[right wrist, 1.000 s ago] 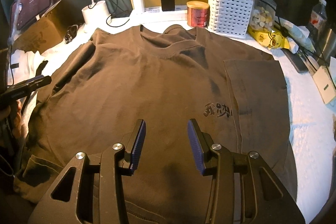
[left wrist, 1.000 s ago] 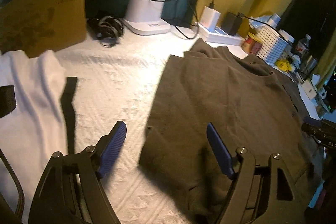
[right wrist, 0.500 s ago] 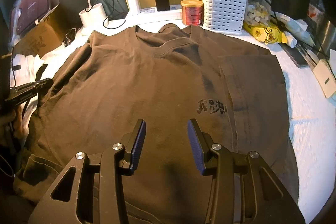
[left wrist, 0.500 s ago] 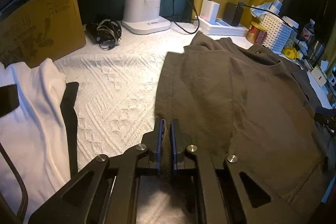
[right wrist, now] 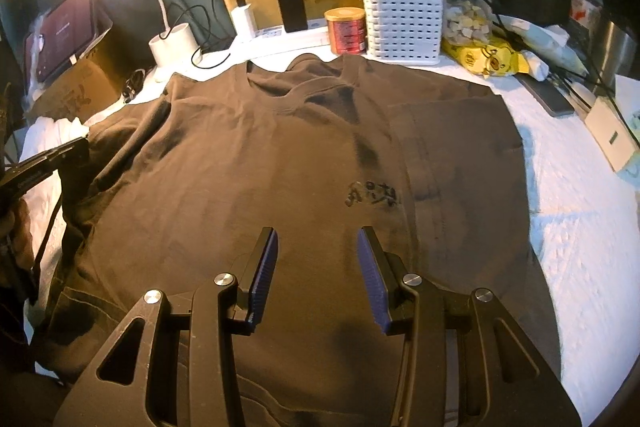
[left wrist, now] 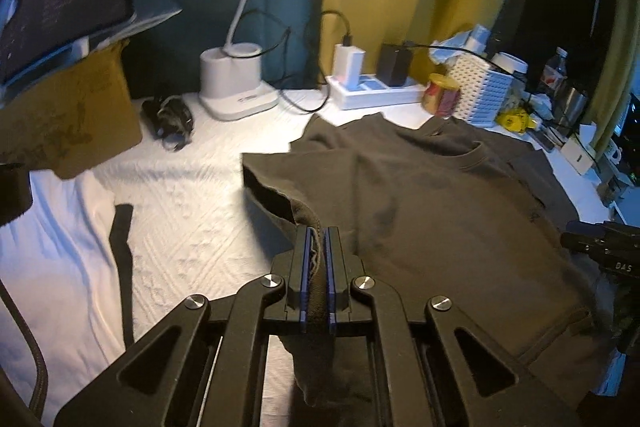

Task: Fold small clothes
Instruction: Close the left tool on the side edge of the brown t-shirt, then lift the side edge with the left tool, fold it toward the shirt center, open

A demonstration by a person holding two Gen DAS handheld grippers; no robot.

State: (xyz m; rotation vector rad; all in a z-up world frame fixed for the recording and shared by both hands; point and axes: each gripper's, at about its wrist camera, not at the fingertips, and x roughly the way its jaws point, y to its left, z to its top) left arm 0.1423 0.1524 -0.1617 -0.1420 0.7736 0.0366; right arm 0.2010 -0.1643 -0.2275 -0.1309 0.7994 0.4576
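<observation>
T-shirt point(right wrist: 256, 163): brown; spread flat on the white bedspread point(left wrist: 192, 195); right side folded inward; left sleeve lifted off the cloth
Right gripper point(right wrist: 317, 267): jaws spread, nothing between them; above the shirt's lower front
Left gripper point(left wrist: 316, 259): pressed together, pinching the sleeve edge
Lamp point(left wrist: 236, 83): lit, behind the shirt

- We see a white desk lamp point(left wrist: 236, 89), lit, at the back of the white textured cover point(left wrist: 192, 211).
- Beside it we find a power strip point(left wrist: 376, 93) with chargers plugged in.
- A red tin point(right wrist: 346, 31) touches a white perforated basket point(right wrist: 404, 23).
- A cardboard box point(left wrist: 68, 123) bears a tablet point(left wrist: 64, 3).
</observation>
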